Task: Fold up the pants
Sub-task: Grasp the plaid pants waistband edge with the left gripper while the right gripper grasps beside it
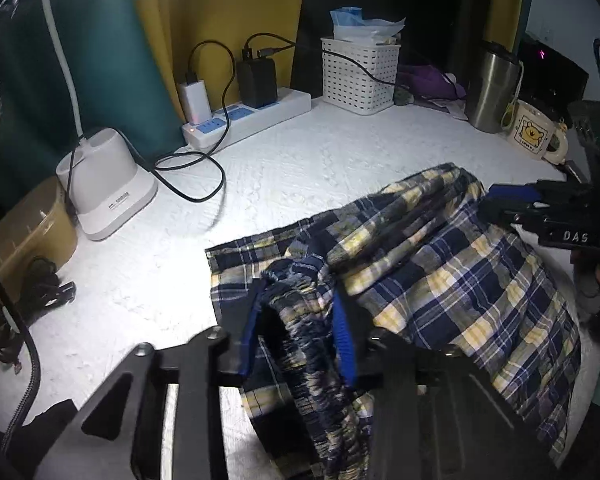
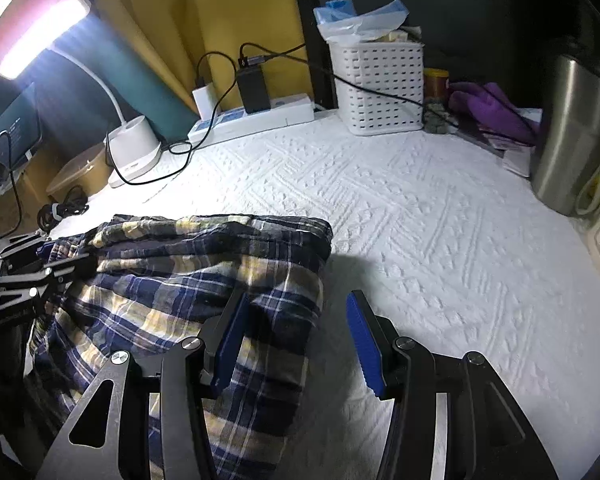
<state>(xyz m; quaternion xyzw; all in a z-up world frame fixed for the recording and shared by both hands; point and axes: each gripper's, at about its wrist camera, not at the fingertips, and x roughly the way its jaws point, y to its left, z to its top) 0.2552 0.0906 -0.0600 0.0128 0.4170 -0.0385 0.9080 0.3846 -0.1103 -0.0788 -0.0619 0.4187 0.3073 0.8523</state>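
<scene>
White textured bedding point(image 2: 440, 216) runs back to a power strip point(image 1: 255, 114) and a white slotted basket point(image 1: 358, 74) at twelve o'clock. Plaid pants point(image 1: 440, 276) lie bunched at the near edge. The left gripper point(image 1: 300, 320) has clamped its pads on the gathered waistband. The right gripper point(image 2: 295, 336) stands half open, one finger against the cloth's edge at nine o'clock, holding nothing. Judged mid-fold: next, the right must close on fabric so both can lift and lay it over.
</scene>
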